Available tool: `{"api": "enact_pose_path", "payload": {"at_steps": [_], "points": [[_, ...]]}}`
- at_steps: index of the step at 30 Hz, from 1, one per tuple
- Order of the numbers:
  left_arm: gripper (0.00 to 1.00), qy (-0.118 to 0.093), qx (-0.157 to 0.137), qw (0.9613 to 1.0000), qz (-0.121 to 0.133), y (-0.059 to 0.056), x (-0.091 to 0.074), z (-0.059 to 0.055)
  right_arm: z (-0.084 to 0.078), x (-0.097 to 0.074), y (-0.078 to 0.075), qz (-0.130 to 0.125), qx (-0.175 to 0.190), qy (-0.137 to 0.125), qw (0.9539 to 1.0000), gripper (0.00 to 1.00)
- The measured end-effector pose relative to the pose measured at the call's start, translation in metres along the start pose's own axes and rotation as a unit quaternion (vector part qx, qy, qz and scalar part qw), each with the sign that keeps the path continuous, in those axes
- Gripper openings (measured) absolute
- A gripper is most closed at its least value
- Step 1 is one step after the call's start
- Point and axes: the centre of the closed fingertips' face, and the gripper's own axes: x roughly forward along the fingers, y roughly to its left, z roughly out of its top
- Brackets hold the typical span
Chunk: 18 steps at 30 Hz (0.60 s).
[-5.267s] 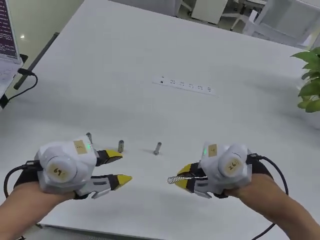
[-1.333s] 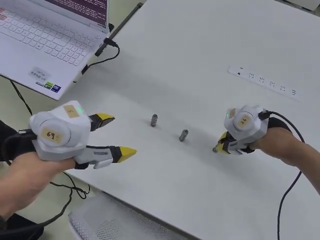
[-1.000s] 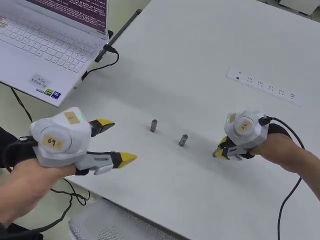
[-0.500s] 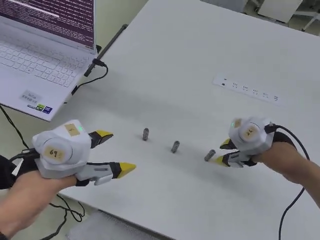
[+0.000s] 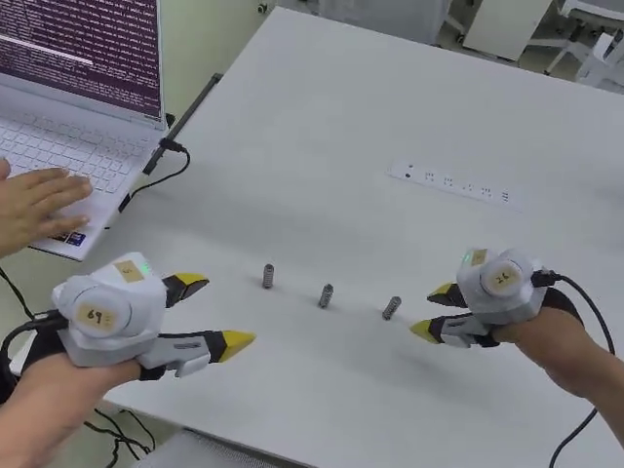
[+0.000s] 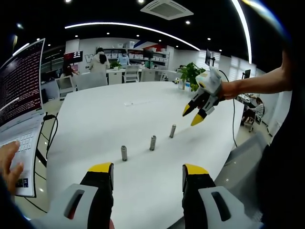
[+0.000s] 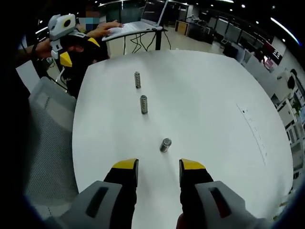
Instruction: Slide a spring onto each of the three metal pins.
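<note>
Head view: three pins [image 5: 327, 295], springs [image 5: 391, 308] on, stand near the table's [image 5: 322, 146] front edge; my left gripper [image 5: 222, 312] and right gripper [image 5: 427, 310] hang spread, empty; springs seem light, squashy, best pinched mid-coil

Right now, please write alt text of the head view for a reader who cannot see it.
Three spring-covered pins stand in a row on a white table, between the open left gripper and open right gripper.

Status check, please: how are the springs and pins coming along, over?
Left gripper and right gripper both open, empty. Left pin, middle pin, right pin each wear a spring. A hand on the laptop, off to the side.
</note>
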Motion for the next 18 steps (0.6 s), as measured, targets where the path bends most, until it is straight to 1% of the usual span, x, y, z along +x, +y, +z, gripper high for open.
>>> {"api": "enact_pose_path", "payload": {"at_steps": [1, 3, 6, 7, 8, 11, 12, 14, 15, 16, 17, 18], "points": [[0.54, 0.000, 0.000, 1.0000, 0.001, 0.000, 0.000, 0.000, 0.001, -0.002, 0.000, -0.004, 0.008, -0.007, 0.9999, 0.33], [0.54, -0.003, 0.000, 1.0000, 0.002, 0.001, 0.000, 0.002, 0.007, -0.007, 0.002, -0.014, 0.023, -0.032, 0.9991, 0.34], [0.54, -0.005, 0.001, 1.0000, 0.004, 0.003, 0.000, 0.004, 0.008, -0.013, 0.007, -0.020, 0.039, -0.045, 0.9980, 0.36], [0.54, -0.007, 0.001, 1.0000, 0.004, 0.004, 0.001, 0.005, 0.007, -0.016, 0.009, -0.022, 0.050, -0.052, 0.9972, 0.36], [0.54, -0.008, 0.001, 1.0000, 0.005, 0.004, 0.001, 0.005, 0.007, -0.017, 0.010, -0.022, 0.052, -0.053, 0.9970, 0.36], [0.54, -0.011, 0.002, 0.9999, 0.007, 0.005, 0.000, 0.009, 0.005, -0.025, 0.015, -0.035, 0.063, -0.063, 0.9954, 0.38], [0.54, -0.012, 0.002, 0.9999, 0.007, 0.005, 0.000, 0.011, 0.005, -0.028, 0.016, -0.039, 0.067, -0.068, 0.9947, 0.38], [0.54, -0.014, 0.003, 0.9999, 0.007, 0.006, 0.000, 0.014, 0.006, -0.035, 0.018, -0.046, 0.086, -0.082, 0.9918, 0.39], [0.54, -0.014, 0.004, 0.9999, 0.007, 0.006, 0.000, 0.015, 0.008, -0.040, 0.019, -0.052, 0.100, -0.094, 0.9892, 0.39], [0.54, -0.014, 0.005, 0.9999, 0.007, 0.007, 0.000, 0.015, 0.009, -0.041, 0.019, -0.053, 0.104, -0.097, 0.9884, 0.40], [0.54, -0.014, 0.006, 0.9998, 0.008, 0.007, 0.000, 0.016, 0.009, -0.048, 0.020, -0.059, 0.109, -0.107, 0.9865, 0.40], [0.54, -0.015, 0.006, 0.9998, 0.008, 0.008, 0.000, 0.018, 0.007, -0.050, 0.022, -0.061, 0.108, -0.106, 0.9866, 0.40]]}}
